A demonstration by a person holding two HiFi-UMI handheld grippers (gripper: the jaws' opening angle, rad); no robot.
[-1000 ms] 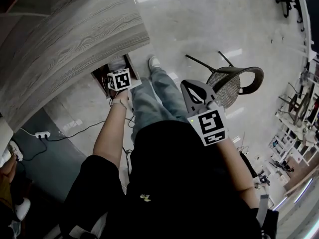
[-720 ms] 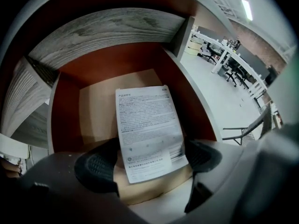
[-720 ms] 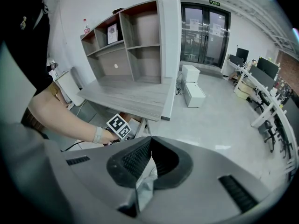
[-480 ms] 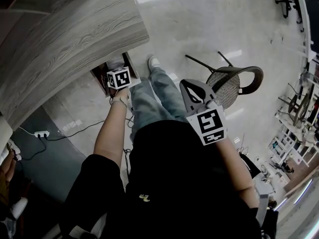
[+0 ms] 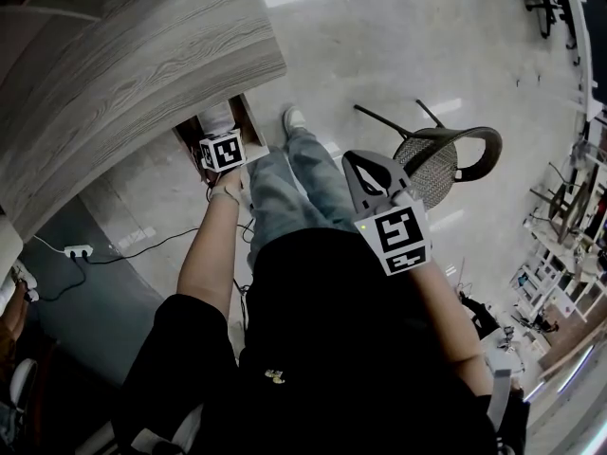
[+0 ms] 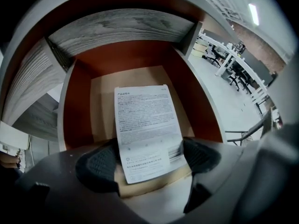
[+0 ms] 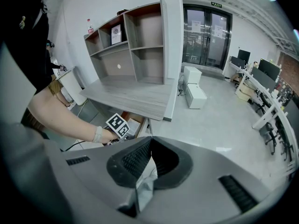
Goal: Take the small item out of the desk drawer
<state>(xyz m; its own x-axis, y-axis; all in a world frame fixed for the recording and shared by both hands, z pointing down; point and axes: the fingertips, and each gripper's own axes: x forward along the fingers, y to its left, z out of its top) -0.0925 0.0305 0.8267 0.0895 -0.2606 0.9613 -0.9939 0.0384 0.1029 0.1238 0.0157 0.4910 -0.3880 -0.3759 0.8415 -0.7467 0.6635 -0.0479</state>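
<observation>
In the left gripper view, a flat cardboard box with a white printed label (image 6: 145, 120) lies in the open drawer, whose inside walls are red-brown (image 6: 77, 106). My left gripper (image 6: 149, 160) is shut on the near end of this box, with one dark pad against each side. In the head view, the left gripper's marker cube (image 5: 224, 150) sits at the drawer's mouth (image 5: 248, 119), under the grey wood desk (image 5: 142, 55). My right gripper (image 5: 375, 180) is held out in front of the person's body, well away from the drawer. Its jaws (image 7: 148, 141) are shut with nothing between them.
A dark mesh chair (image 5: 446, 159) stands on the shiny floor to the right of the person's legs (image 5: 294, 183). A power strip with cables (image 5: 74, 251) lies on the floor at the left. A shelf unit (image 7: 135, 41) rises from the back of the desk.
The left gripper's cube has barely shifted at the drawer's mouth. The right gripper has stayed where it was.
</observation>
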